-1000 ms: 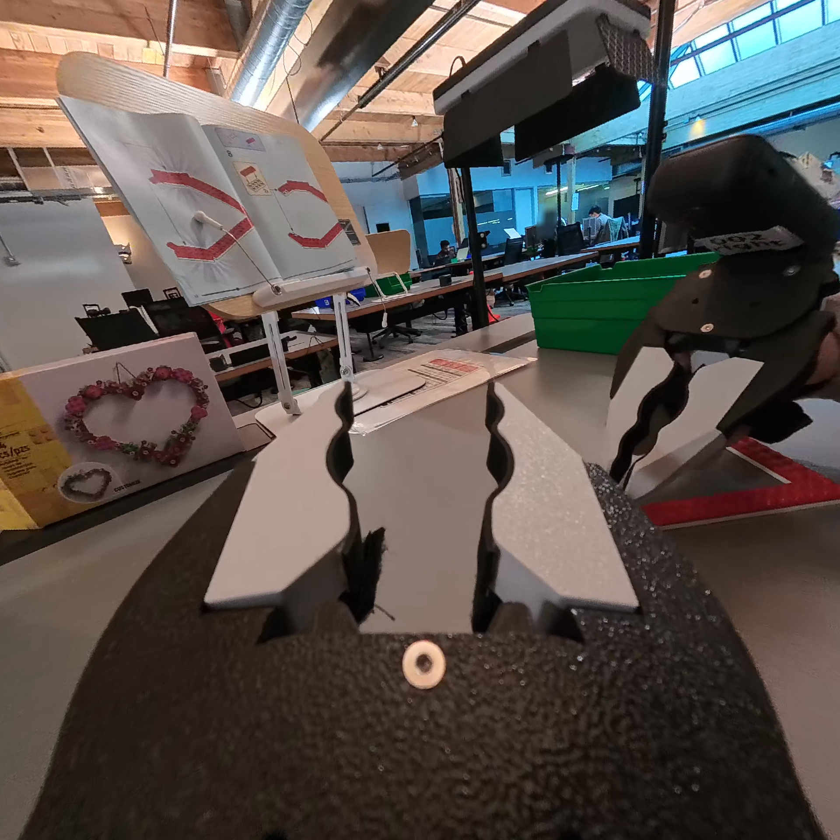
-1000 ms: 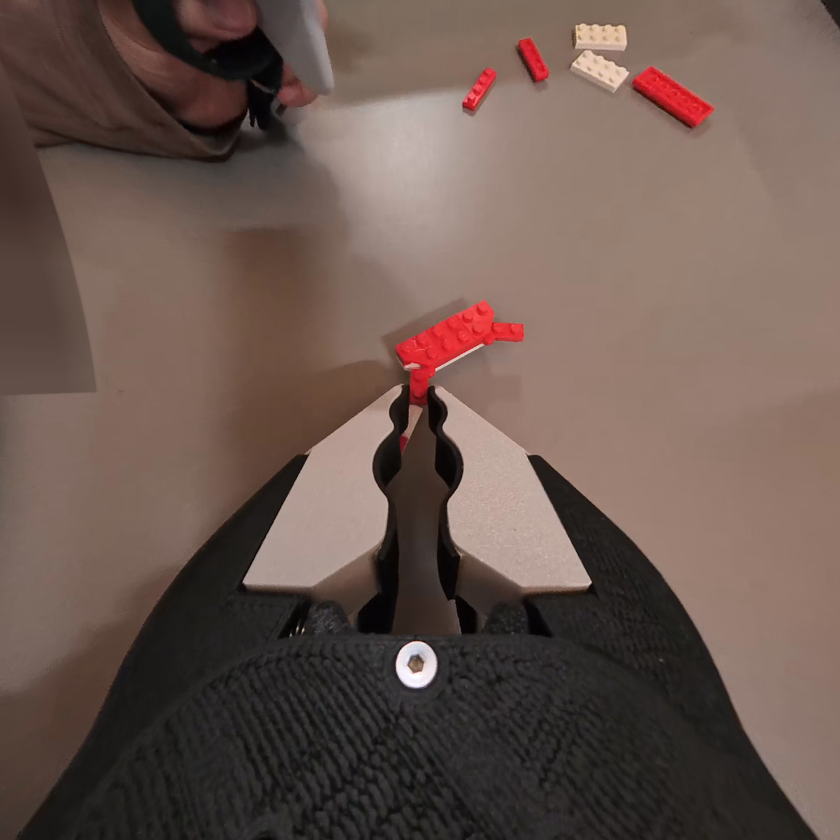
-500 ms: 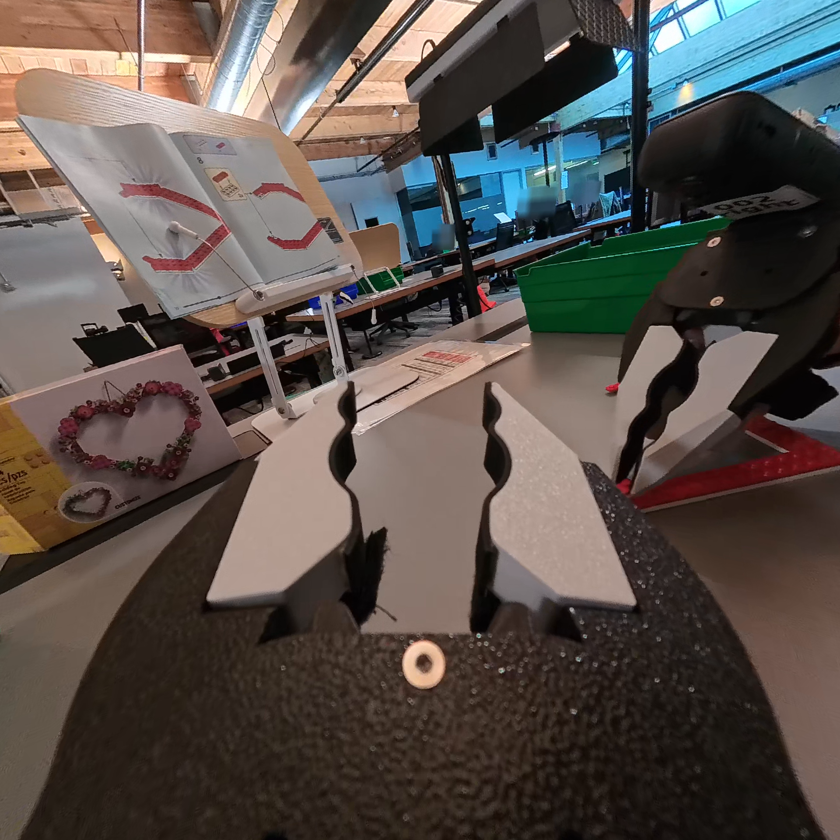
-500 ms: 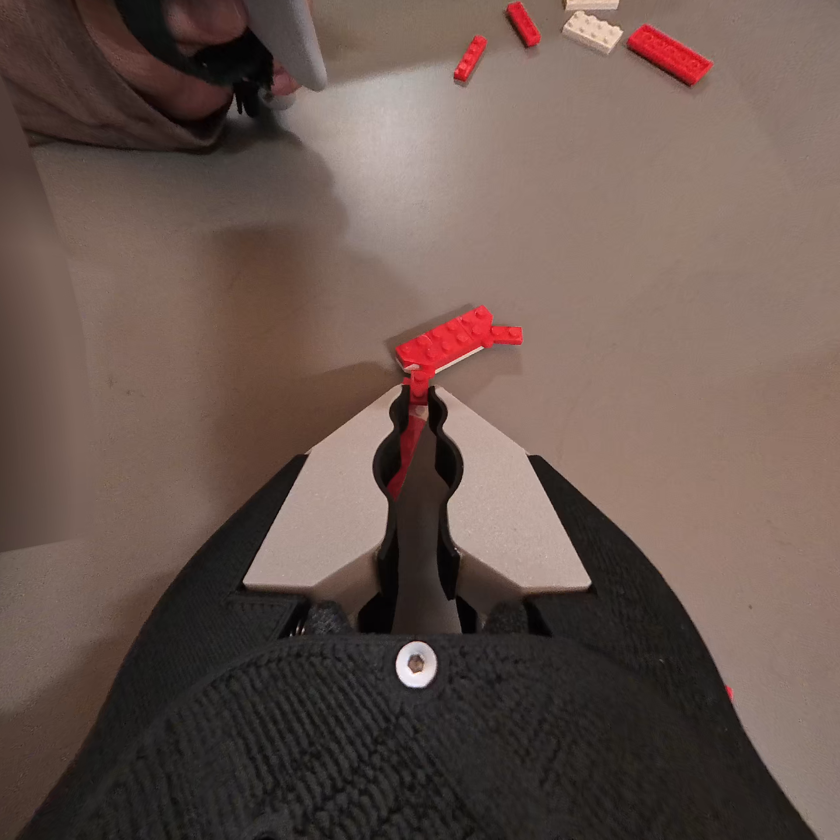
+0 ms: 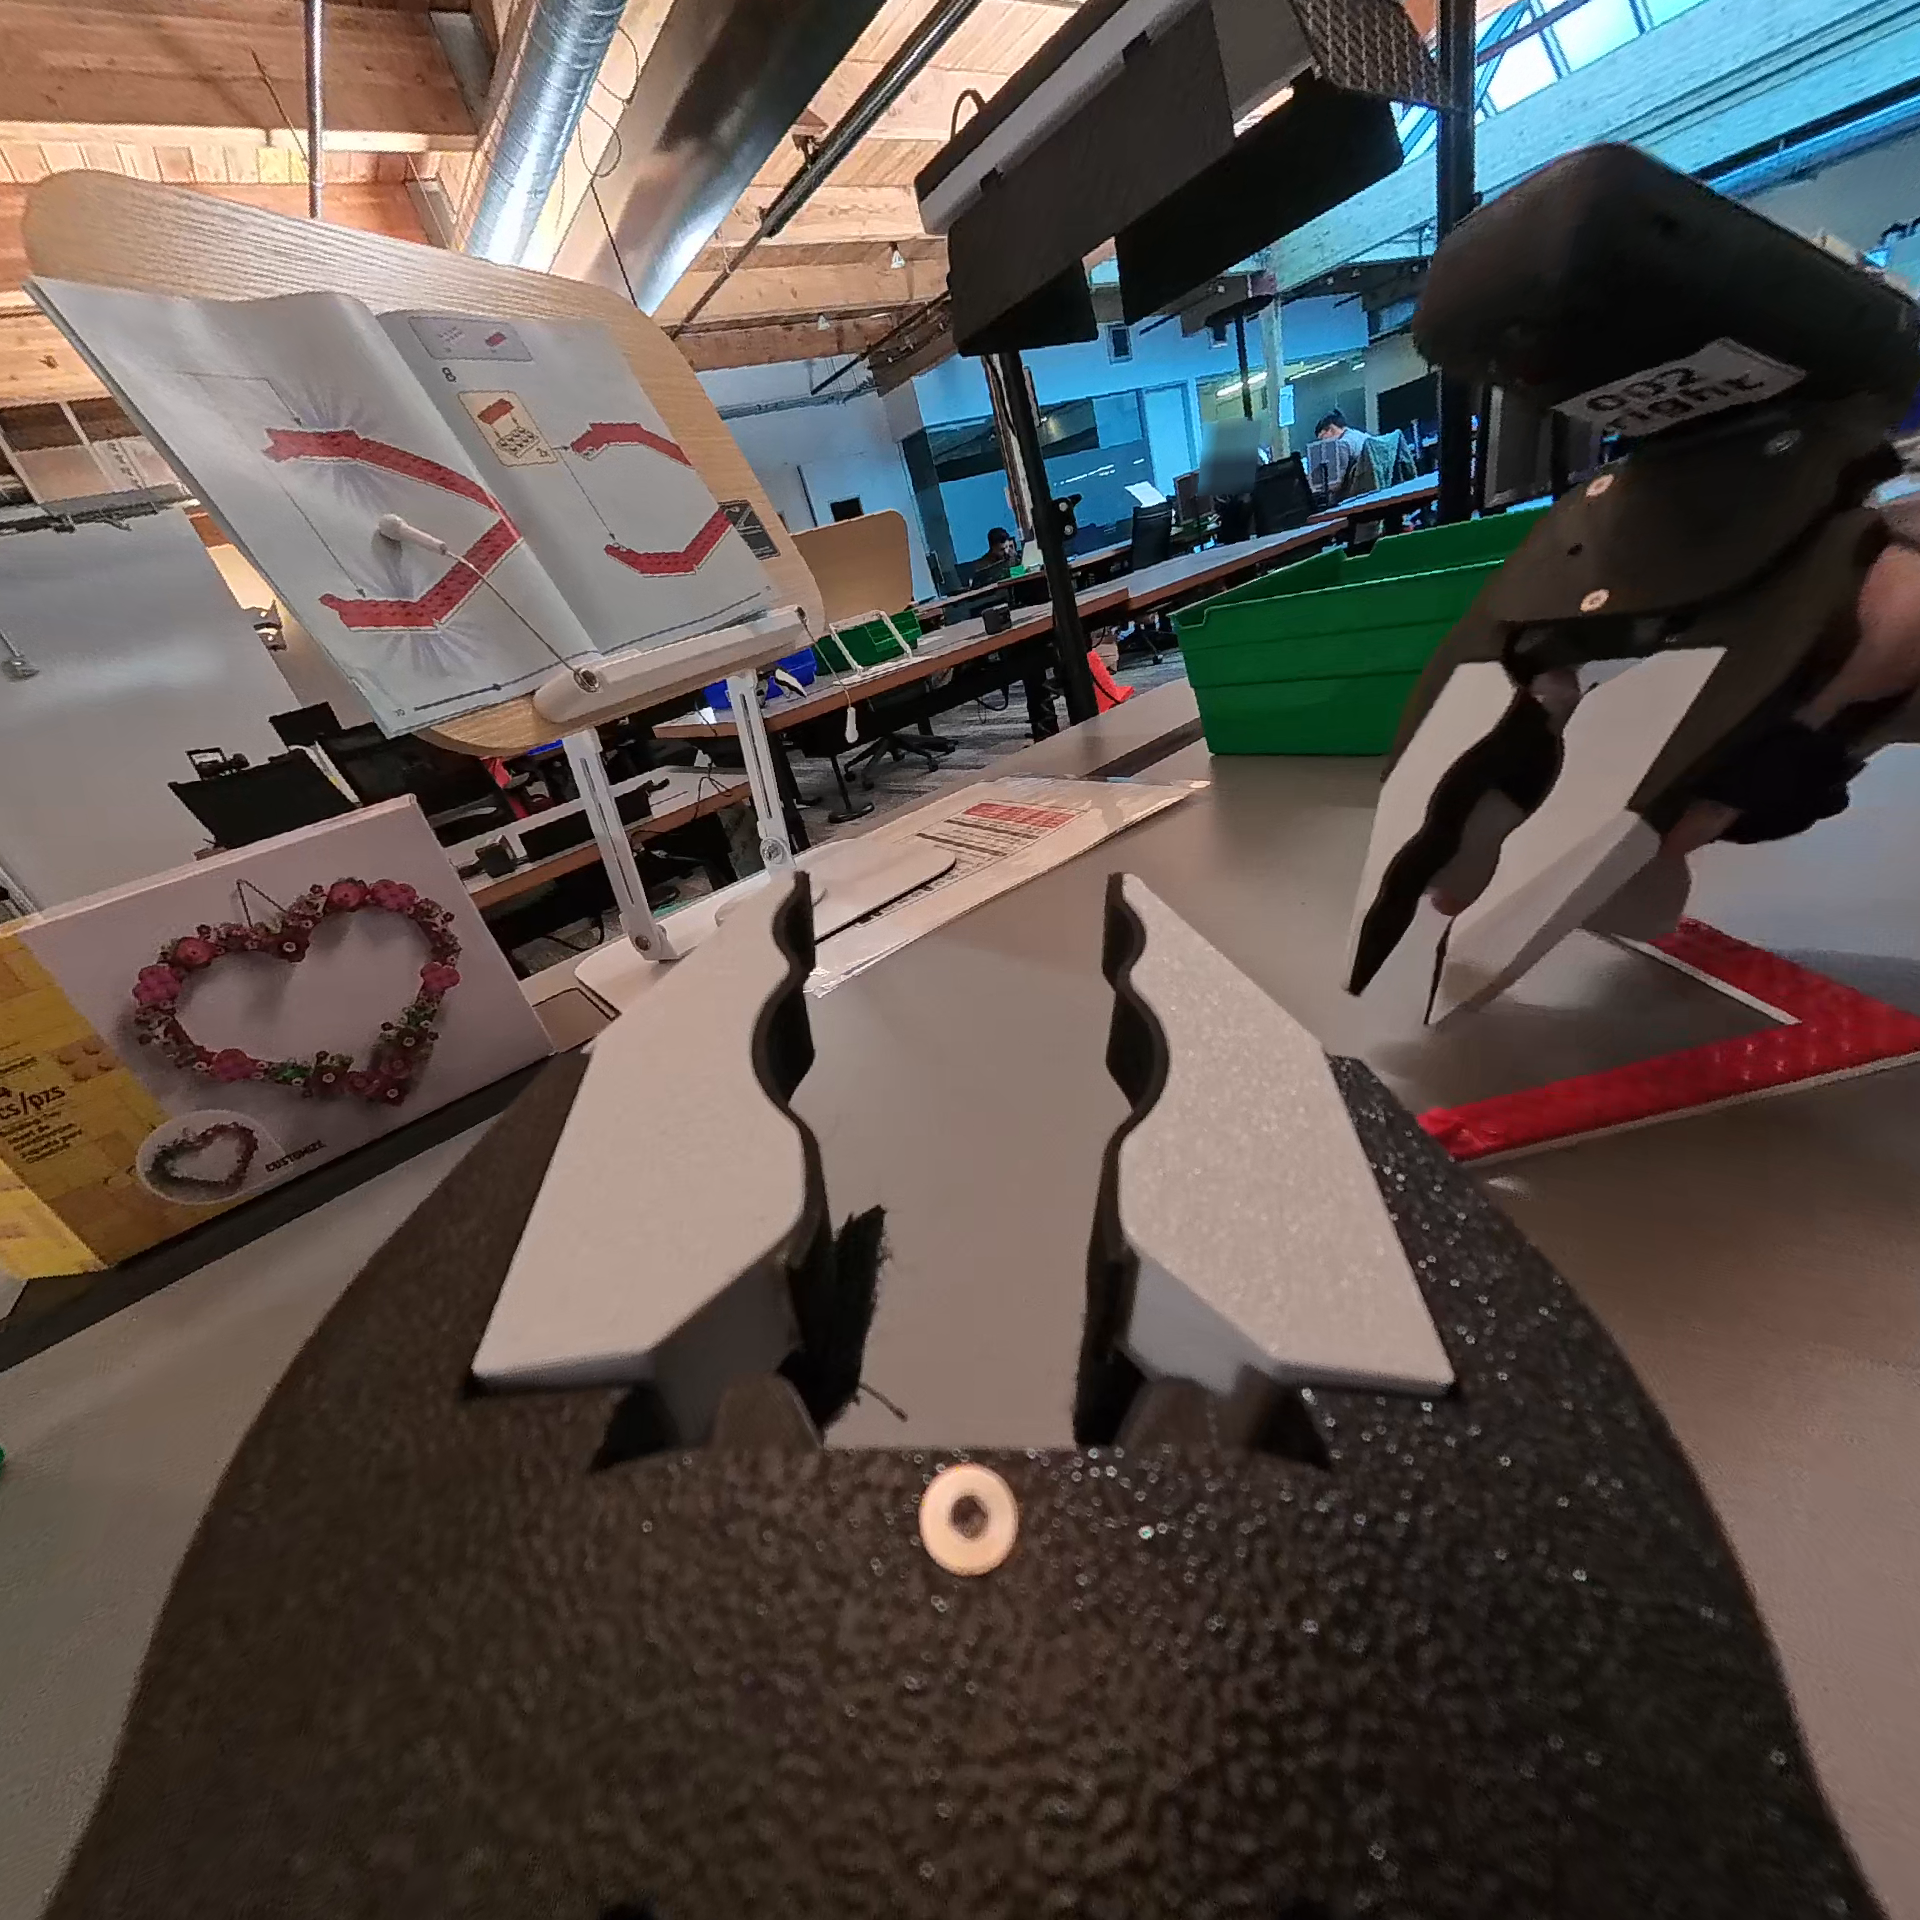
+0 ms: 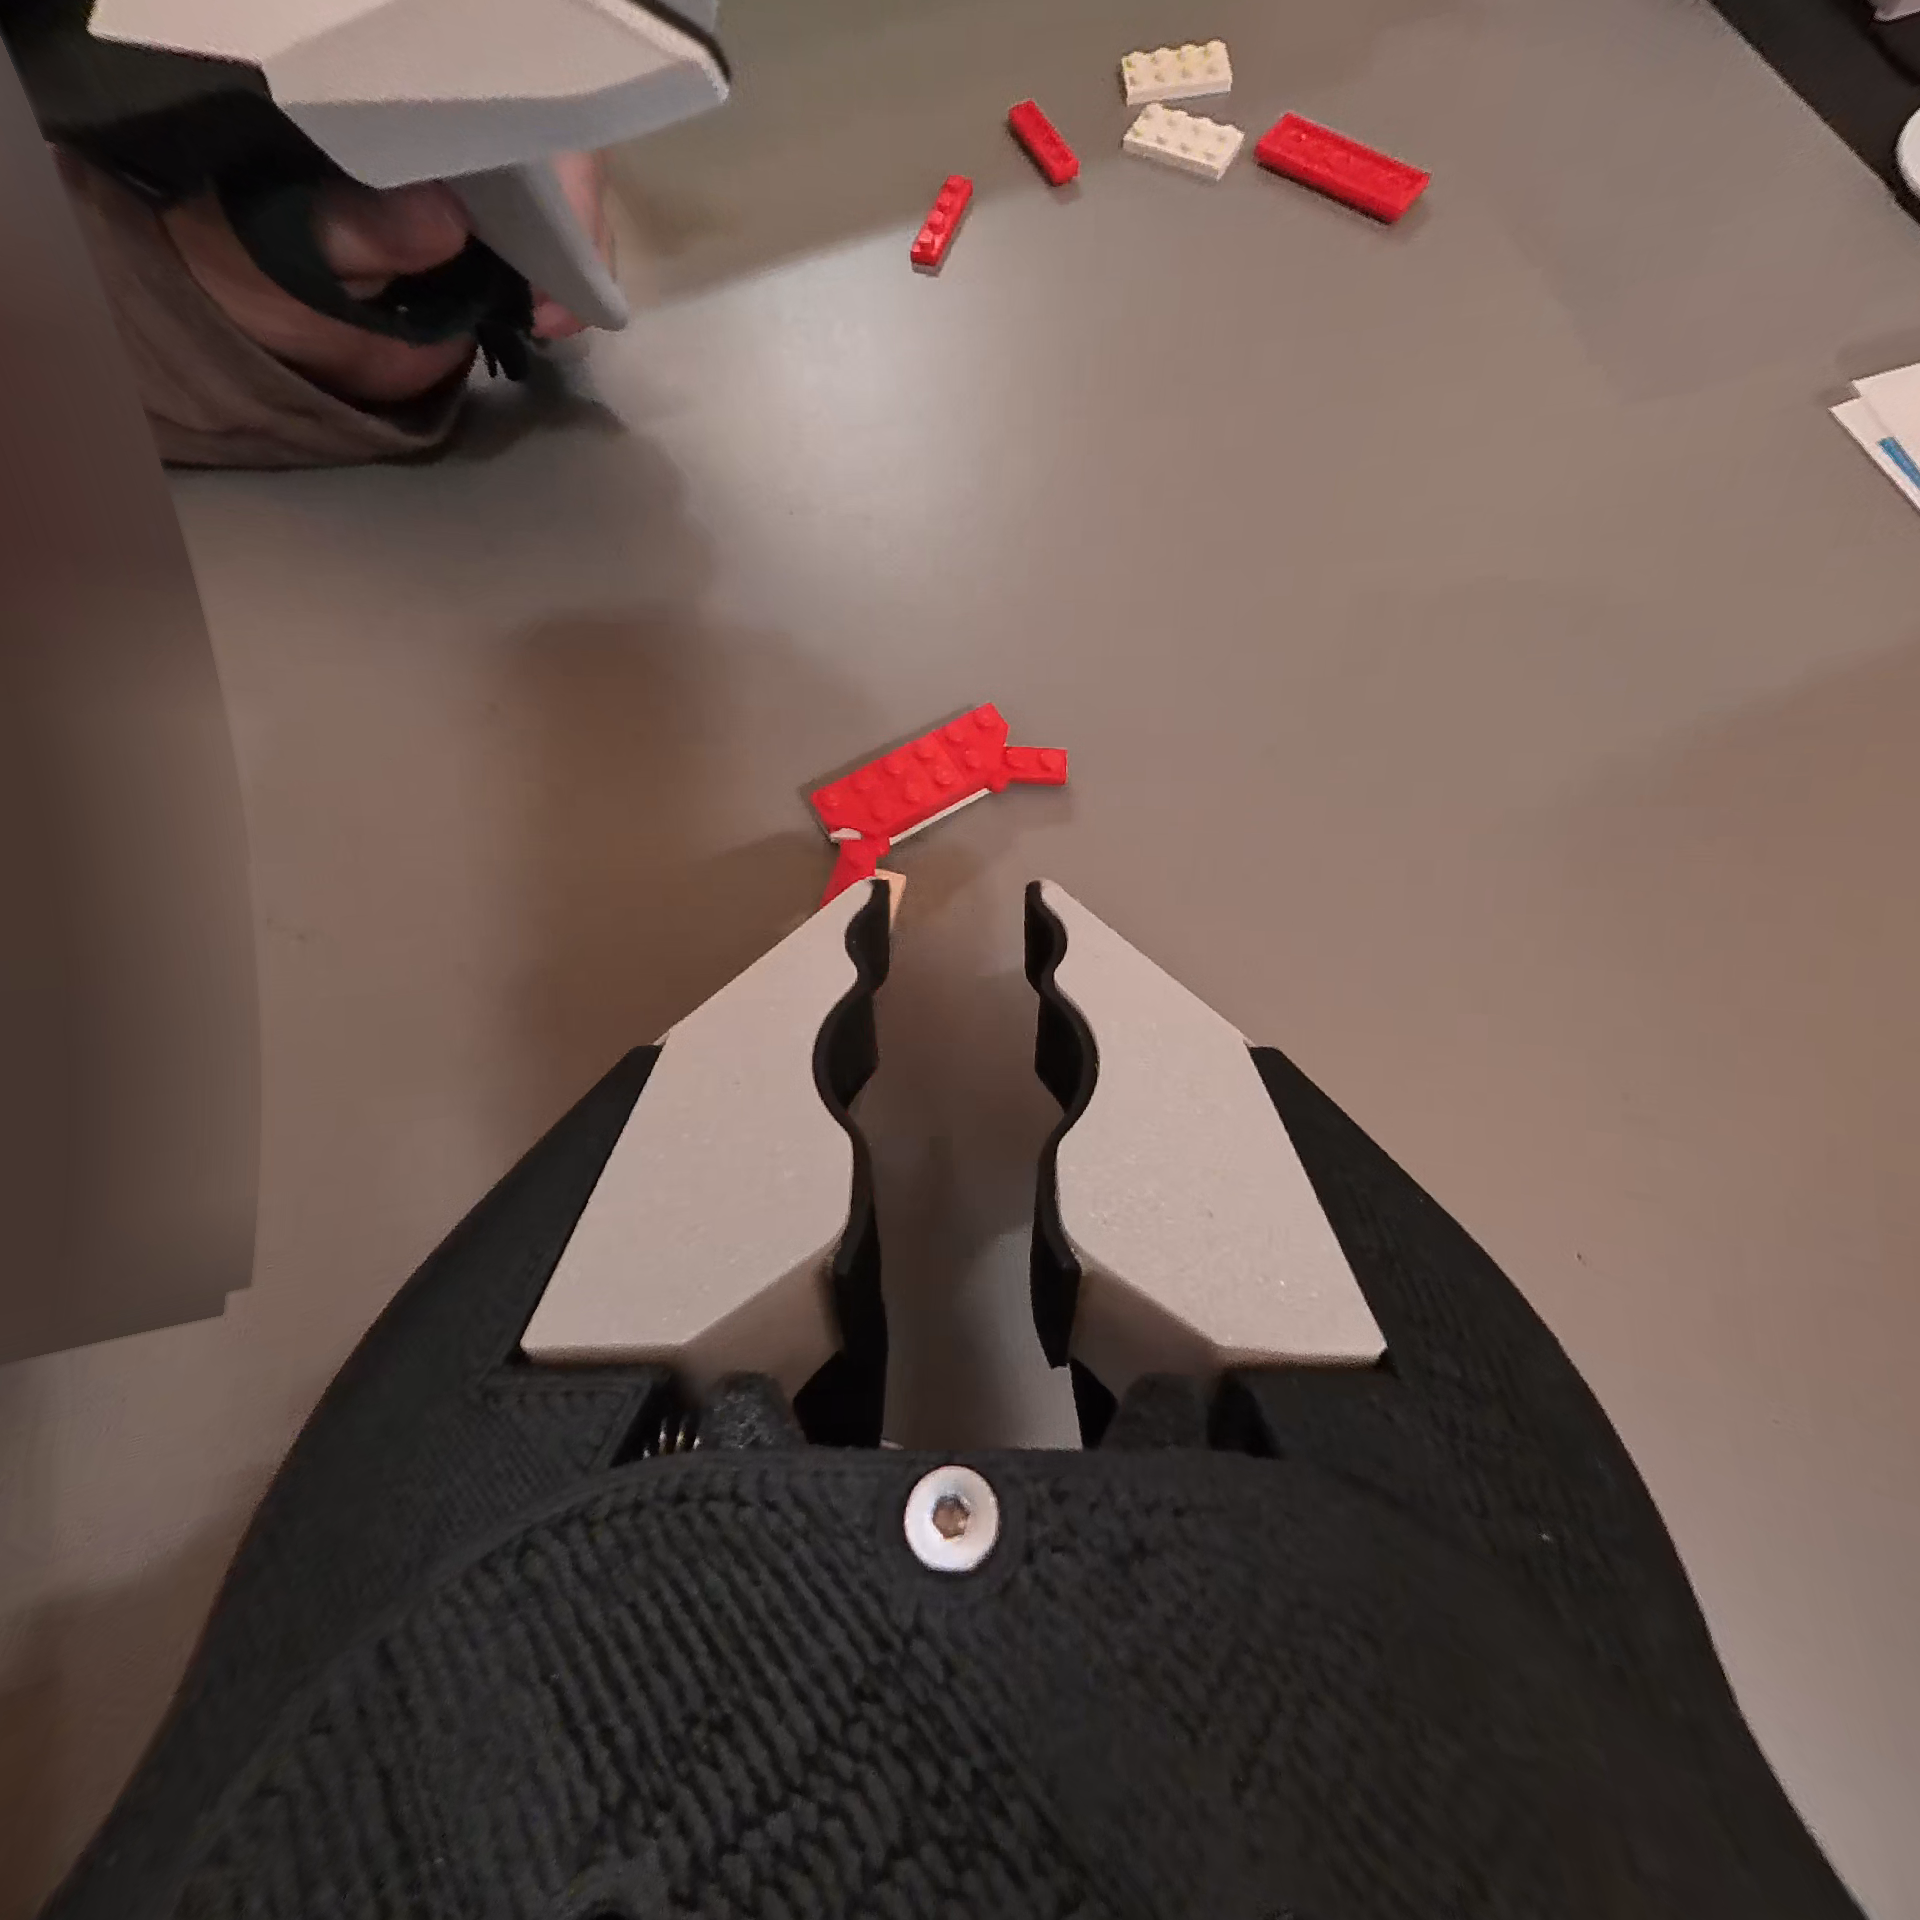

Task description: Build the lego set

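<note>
A red Lego assembly [image 6: 925, 774] with a white layer under it lies on the grey table just ahead of my right gripper [image 6: 958, 894]. The right gripper is open and empty. A red part of the assembly runs down beside and under its left fingertip [image 6: 868, 914]. In the left wrist view the right gripper [image 5: 1397, 992] points down at a red angled strip [image 5: 1662, 1070] on the table. My left gripper [image 5: 956, 894] is open and empty, low over the table to the left of that strip. It also shows in the right wrist view [image 6: 499, 135].
Loose red bricks [image 6: 940, 218] [image 6: 1042, 140], white bricks [image 6: 1181, 138] and a red plate [image 6: 1340, 164] lie at the far side. An open instruction booklet on a stand [image 5: 468, 499], the set's box [image 5: 260, 1008], a paper sheet [image 5: 997, 842] and green bins [image 5: 1330, 644] stand beyond. Measured from the fingertips, the red plate [image 6: 1340, 164] is 20 centimetres or so from the left gripper and 25 centimetres from the right.
My right gripper has opened and let go of the red assembly, which stays on the table. The left gripper has stayed open and shifted only slightly.
</note>
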{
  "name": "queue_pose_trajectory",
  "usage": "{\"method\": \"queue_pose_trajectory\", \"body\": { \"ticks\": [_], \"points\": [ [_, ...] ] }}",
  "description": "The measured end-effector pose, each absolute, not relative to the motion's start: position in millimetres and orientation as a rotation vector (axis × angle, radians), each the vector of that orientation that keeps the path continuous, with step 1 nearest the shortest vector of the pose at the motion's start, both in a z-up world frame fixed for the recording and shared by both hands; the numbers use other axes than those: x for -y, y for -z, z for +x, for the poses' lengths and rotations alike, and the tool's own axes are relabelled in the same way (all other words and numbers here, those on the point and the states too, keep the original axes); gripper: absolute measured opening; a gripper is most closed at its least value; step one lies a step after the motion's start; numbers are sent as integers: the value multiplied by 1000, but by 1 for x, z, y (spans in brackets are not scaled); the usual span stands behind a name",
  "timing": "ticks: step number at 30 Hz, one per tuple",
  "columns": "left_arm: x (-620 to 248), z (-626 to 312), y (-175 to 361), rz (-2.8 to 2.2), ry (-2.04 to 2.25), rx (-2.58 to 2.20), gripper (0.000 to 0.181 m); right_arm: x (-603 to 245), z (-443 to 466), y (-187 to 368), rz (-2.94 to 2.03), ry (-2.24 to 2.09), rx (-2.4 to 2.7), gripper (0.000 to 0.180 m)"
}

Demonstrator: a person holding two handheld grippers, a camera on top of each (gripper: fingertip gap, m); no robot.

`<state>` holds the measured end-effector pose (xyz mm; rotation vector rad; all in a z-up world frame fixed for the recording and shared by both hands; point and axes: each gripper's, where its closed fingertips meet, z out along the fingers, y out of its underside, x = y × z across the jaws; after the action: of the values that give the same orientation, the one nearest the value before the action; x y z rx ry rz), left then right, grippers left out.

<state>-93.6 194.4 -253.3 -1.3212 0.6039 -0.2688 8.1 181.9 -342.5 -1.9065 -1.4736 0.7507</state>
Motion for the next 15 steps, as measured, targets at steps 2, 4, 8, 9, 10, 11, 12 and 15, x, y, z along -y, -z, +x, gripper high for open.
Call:
{"method": "queue_pose_trajectory", "body": {
  "ticks": [2, 4, 8, 9, 10, 11, 12, 15],
  "points": [
    [-195, -94, 253, -1322, 268, -603, 54, -180, 8, 340, -1899, -776, 1477, 23],
    [-195, -93, 254, -1323, 270, -604, 54, -176, 4, 338, -1888, -796, 1490, 24],
    [-195, -93, 255, -1324, 270, -607, 54, -166, -9, 341, -1866, -786, 1567, 37],
    [-195, -93, 255, -1324, 271, -607, 54, -162, -12, 342, -1875, -790, 1588, 43],
    [-195, -93, 255, -1324, 269, -606, 54, -159, -15, 345, -1897, -784, 1609, 50],
    [-195, -94, 254, -1324, 267, -605, 54, -159, -17, 348, -1919, -761, 1625, 54],
    [-195, -94, 254, -1324, 267, -604, 54, -161, -18, 350, -1936, -724, 1630, 54],
    [-195, -95, 254, -1324, 270, -601, 54, -171, -22, 349, -1964, -648, 1597, 54]
  ]
}}
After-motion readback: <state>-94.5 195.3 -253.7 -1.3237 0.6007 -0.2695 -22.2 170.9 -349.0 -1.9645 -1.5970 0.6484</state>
